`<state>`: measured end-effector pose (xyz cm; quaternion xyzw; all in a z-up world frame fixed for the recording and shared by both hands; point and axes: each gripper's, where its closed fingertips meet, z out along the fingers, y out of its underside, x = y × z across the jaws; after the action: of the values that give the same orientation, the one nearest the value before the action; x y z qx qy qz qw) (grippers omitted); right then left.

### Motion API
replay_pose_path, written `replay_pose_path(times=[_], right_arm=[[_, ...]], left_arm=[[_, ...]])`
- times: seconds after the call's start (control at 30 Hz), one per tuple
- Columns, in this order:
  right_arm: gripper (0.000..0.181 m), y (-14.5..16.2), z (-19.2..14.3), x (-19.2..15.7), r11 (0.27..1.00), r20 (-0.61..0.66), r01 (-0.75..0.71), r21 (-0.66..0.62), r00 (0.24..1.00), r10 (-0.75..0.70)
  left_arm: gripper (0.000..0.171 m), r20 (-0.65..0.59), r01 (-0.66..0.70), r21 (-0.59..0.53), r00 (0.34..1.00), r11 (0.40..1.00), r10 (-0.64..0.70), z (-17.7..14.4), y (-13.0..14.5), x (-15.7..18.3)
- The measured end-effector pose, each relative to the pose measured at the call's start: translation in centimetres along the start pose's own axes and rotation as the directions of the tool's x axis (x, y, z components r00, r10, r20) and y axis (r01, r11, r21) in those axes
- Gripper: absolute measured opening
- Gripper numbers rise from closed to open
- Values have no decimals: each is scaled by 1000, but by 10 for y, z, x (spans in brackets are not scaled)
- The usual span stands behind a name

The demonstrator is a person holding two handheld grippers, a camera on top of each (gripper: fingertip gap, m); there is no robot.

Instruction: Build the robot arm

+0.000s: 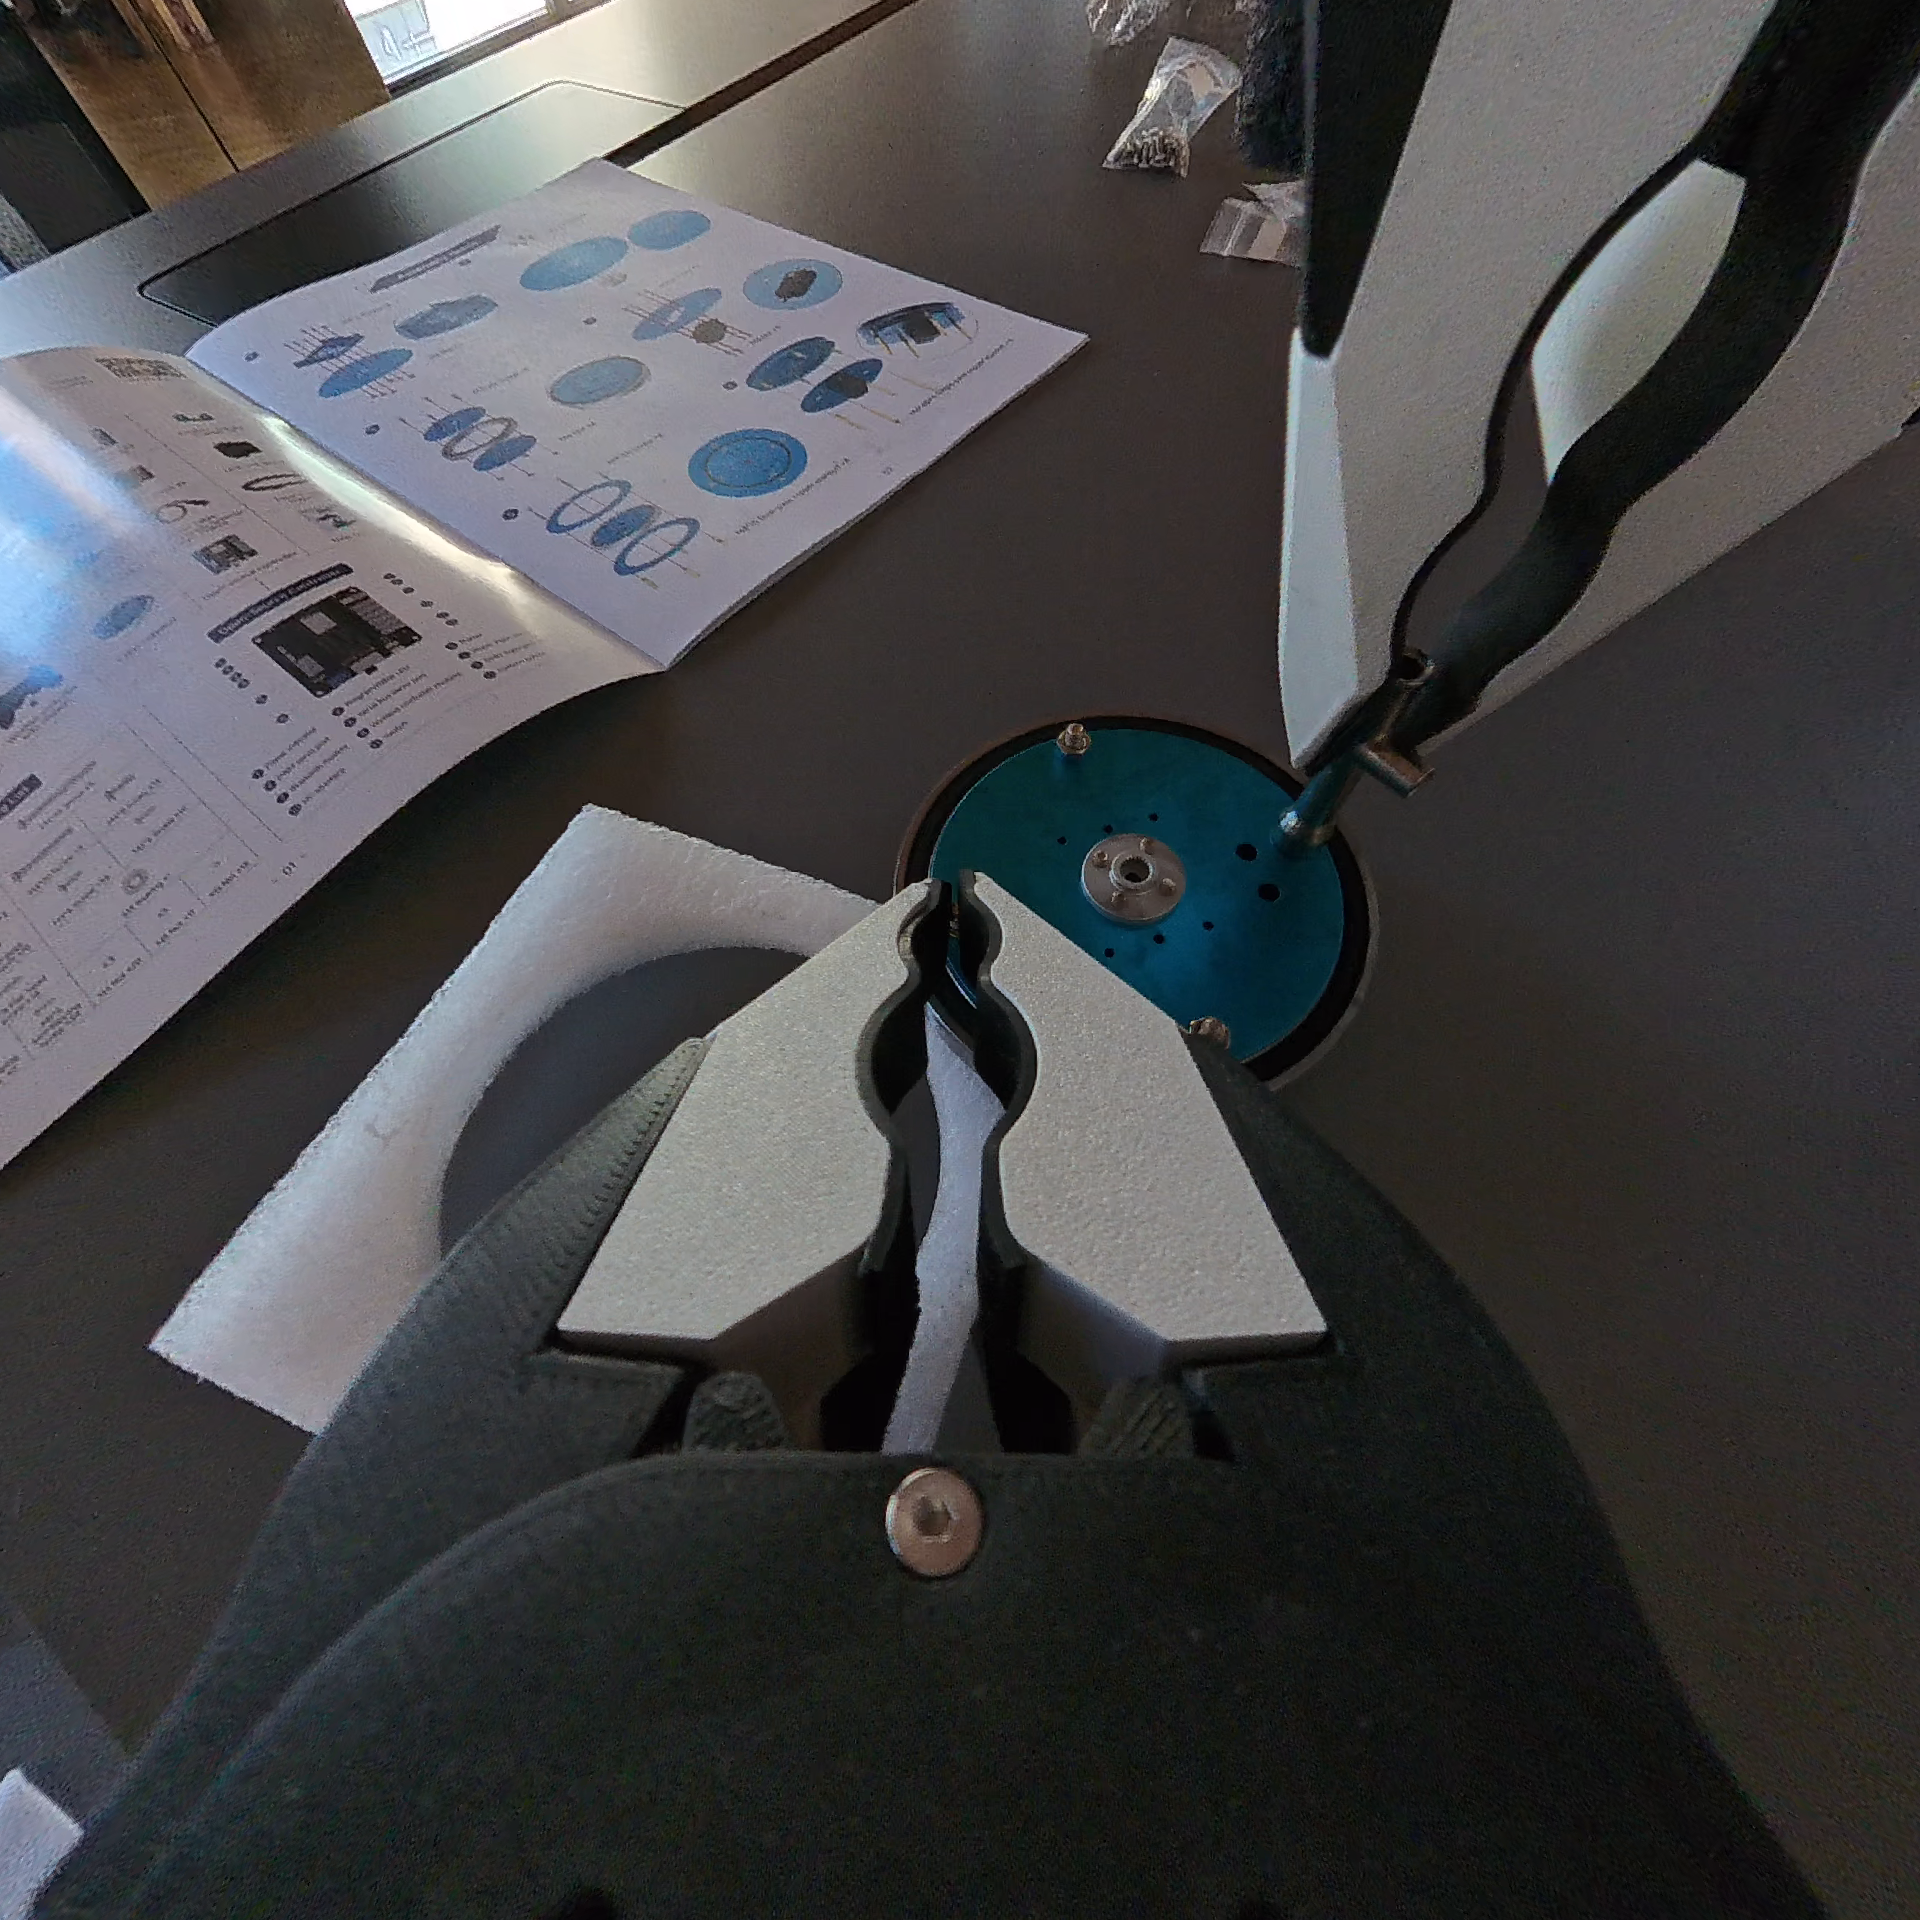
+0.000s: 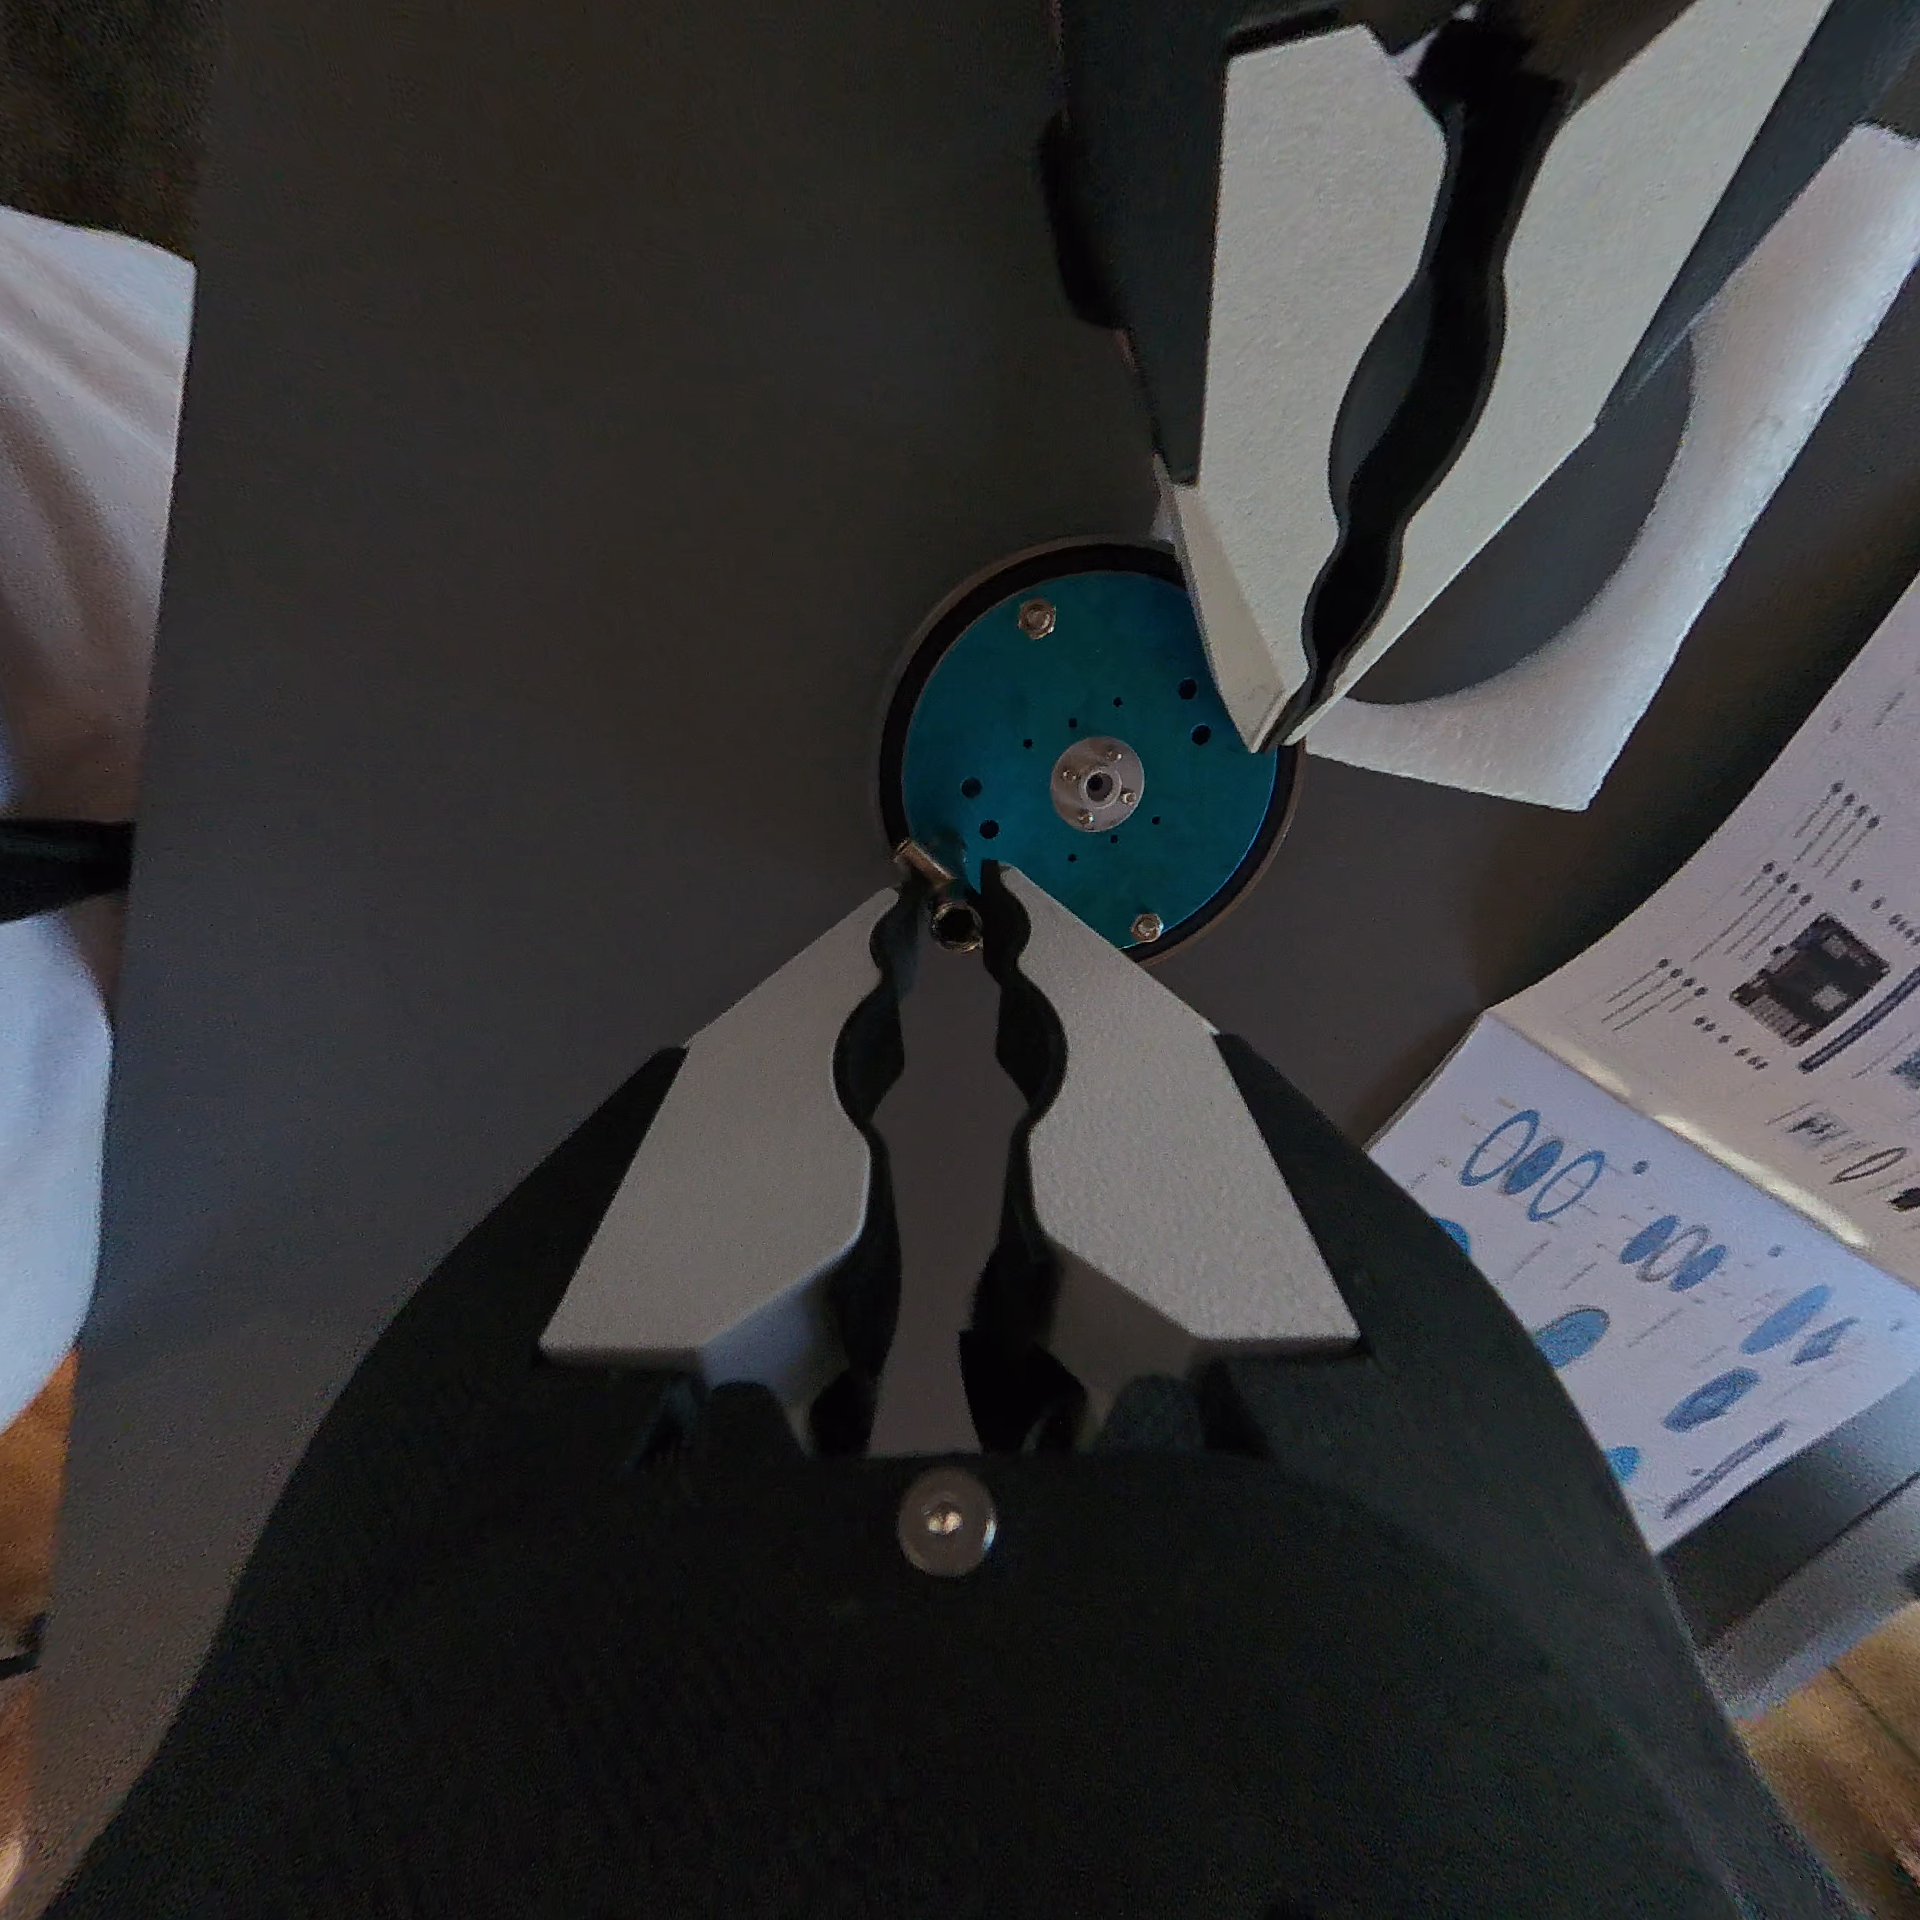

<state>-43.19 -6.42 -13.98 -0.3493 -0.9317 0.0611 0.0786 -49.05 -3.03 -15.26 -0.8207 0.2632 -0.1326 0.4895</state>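
Indoors, dark grey table (image 1: 1558,1143), open booklet (image 1: 582,416), bright window (image 1: 447,31) behind.

Open white instruction booklet (image 1: 499,436) on the dark table: printed headings, captions and part diagrams present; print too small and blurred to read.

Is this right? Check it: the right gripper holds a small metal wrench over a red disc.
Not quite: the disc is blue, not red, as the right wrist view shows. The right gripper does hold the small metal wrench over it.
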Motion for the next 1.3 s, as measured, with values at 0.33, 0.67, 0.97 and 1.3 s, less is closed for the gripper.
replay_pose_path(times=[0.33,0.67,0.97,1.3], right_arm=[[16,-1,4,-2,996,9,77,-54,997,-76],[14,-4,7,-4,995,28,102,-19,994,-101],[14,-4,7,-5,998,56,59,-8,997,-59],[14,-4,8,-3,991,76,-134,13,988,133]], left_arm=[[0,8,-4,0,1000,1000,4,0,0,0],[0,14,-6,2,1000,1000,6,0,0,0],[1,24,-10,0,1000,1000,10,0,0,0],[0,40,-21,-1,999,1000,21,0,1,0]])
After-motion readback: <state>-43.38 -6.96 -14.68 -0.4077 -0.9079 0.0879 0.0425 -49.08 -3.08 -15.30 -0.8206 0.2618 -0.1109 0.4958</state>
